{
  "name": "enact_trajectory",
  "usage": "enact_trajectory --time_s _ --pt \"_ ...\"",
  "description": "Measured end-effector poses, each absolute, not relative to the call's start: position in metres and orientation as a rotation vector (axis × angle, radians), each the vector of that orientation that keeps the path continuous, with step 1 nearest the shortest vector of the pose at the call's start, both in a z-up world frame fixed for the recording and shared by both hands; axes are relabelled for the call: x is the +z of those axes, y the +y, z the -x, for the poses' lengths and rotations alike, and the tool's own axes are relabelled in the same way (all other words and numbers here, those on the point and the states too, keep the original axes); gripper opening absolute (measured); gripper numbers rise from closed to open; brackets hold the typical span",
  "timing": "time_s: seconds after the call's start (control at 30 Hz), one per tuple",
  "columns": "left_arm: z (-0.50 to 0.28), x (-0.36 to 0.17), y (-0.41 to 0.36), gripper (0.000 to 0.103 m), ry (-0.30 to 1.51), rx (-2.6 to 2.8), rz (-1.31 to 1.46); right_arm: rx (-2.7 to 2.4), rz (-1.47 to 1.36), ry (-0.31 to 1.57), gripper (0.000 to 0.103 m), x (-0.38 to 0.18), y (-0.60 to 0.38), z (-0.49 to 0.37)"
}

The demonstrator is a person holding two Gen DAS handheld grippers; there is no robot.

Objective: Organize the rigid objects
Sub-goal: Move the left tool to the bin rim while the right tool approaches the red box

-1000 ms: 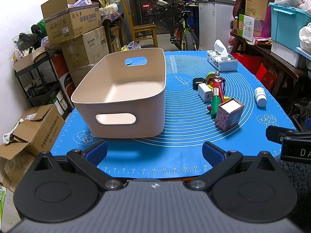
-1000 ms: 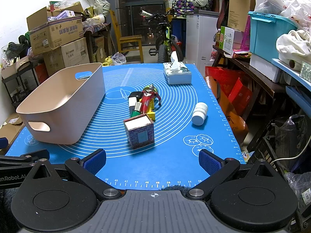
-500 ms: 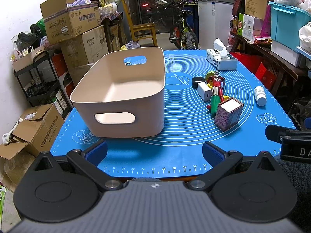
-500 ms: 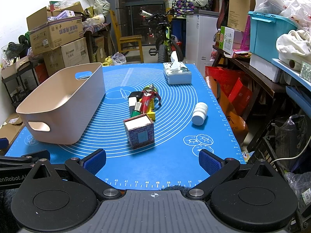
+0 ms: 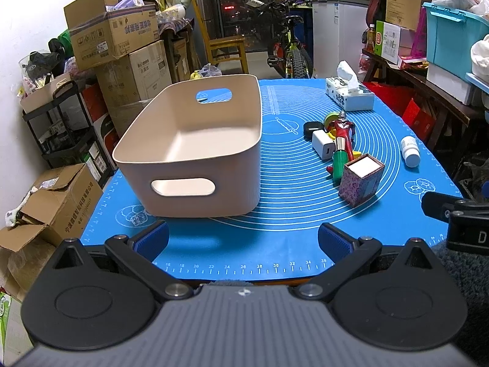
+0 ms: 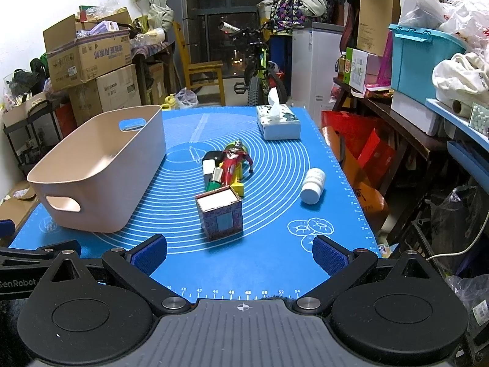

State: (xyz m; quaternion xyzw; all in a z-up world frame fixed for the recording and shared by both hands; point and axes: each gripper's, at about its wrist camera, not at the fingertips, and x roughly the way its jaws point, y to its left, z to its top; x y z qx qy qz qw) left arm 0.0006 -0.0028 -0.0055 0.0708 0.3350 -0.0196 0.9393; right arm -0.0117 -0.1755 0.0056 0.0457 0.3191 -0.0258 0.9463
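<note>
Left gripper (image 5: 243, 241): jaws spread wide, nothing between them, at the mat's near edge before the bin.
Right gripper (image 6: 240, 252): equally wide, empty — patterned box (image 6: 219, 213) just ahead.
Beige bin (image 5: 195, 153): on the blue mat (image 5: 275, 241), left side; the left view shows its bare floor, the right view only its inner walls.
Cluster: white charger (image 5: 324, 149), green tube (image 5: 338, 165), red figure (image 5: 343, 131), black case (image 5: 311, 127), touching or overlapping.
White bottle (image 6: 312, 186): lying apart — right of the cluster.
Tissue box (image 6: 277, 121): far end.
</note>
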Motion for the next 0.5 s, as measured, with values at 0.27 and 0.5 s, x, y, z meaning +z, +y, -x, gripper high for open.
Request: enact_trajectory --time_s 0.27,0.5 --pt "-0.004 0.011 0.011 0.103 0.675 -0.02 -0.112 -0.03 -0.08 0.6 0.101 0.02 -0.172 0.012" --pt "-0.016 0.037 0.031 0.103 0.64 0.041 -0.095 -0.001 -0.063 0.542 0.101 0.037 -0.163 0.004"
